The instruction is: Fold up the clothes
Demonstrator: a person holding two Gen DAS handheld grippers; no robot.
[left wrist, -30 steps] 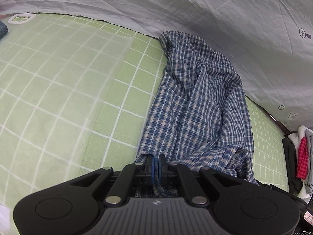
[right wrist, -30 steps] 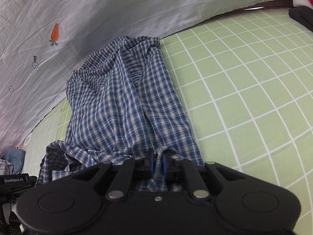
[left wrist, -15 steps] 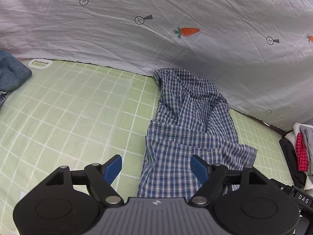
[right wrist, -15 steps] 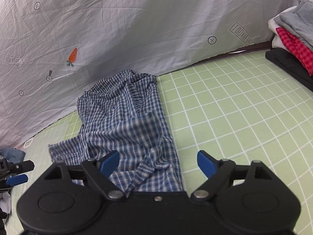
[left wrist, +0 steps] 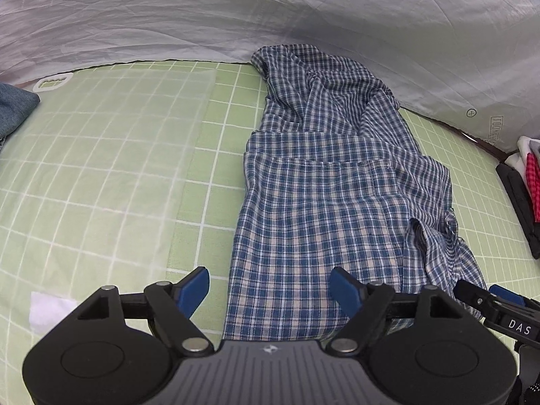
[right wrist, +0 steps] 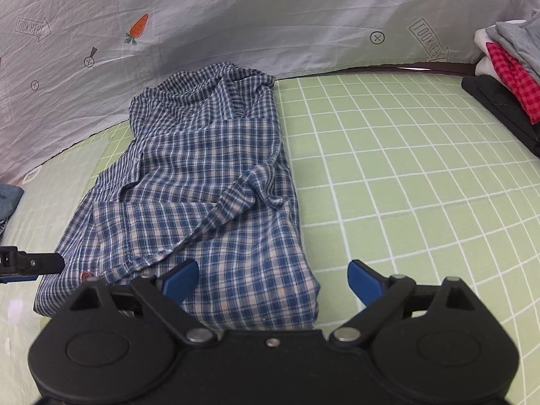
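The left wrist view alone shows a white patch on the green grid mat; the right wrist view alone shows the full folded stack of grey and red-checked clothes. The blue plaid shirt lies half folded on the mat against the grey printed sheet. The left tool hangs spread over the shirt's near edge, gripping nothing. The right tool is opening, pads clear of the shirt's near corner.

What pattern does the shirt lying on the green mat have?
The shirt has a blue and white check pattern, seen best in the right wrist view.
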